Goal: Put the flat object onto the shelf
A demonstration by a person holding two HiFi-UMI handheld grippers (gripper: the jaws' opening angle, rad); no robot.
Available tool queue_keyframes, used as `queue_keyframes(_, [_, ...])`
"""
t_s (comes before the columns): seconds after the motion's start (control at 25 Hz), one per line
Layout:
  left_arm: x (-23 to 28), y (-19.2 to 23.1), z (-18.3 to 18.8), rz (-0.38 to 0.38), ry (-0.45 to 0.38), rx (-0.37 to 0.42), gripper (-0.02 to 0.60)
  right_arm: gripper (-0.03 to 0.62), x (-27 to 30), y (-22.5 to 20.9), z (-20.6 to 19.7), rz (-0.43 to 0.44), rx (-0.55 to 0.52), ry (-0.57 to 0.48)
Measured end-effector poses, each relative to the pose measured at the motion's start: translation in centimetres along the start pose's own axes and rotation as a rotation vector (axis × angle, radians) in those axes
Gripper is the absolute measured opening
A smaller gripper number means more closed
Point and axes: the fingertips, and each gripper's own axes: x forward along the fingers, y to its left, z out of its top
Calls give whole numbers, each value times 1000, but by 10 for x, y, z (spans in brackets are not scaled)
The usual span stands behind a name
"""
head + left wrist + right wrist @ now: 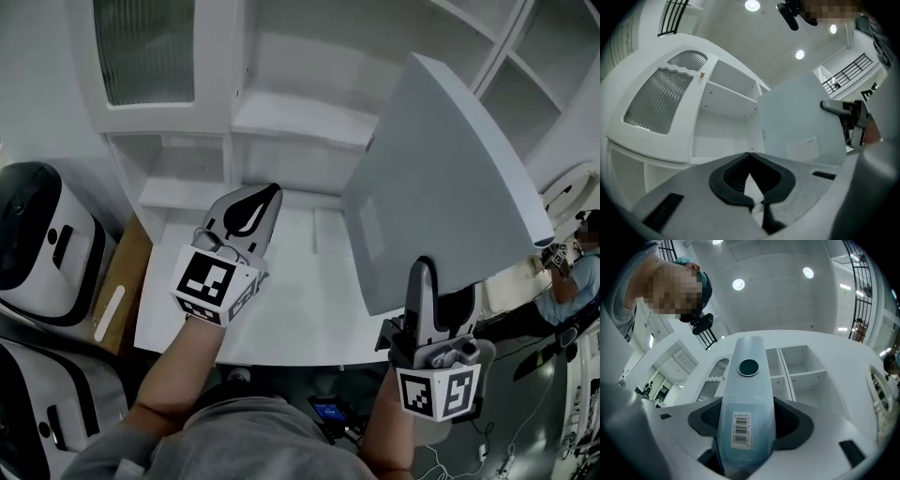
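The binder (pixel 441 178) hides part of the shelf (pixel 300 122) behind it, and its barcode label (pixel 741 430) is too small to read.

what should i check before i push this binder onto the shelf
1. Grip: right gripper has its jaws shut on the spine of the pale blue-grey flat binder: ok.
2. Left gripper has its jaws together, holds nothing and is apart from the binder: ok.
3. The open compartment of the white shelf unit looks bare where it shows: ok.
4. Alignment: the binder is tilted and sits to the right of that compartment: not ok.
5. Whether the binder fits the compartment's height: cannot tell.
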Motion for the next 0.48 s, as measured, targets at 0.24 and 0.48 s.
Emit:
queue_keyframes(0.24, [17,34,-8,-62,1,-9,6,318,25,17,15,13,-114,26])
queue_keyframes(0.48, [26,52,1,-64,-10,-26,6,318,51,31,33,45,-144,8])
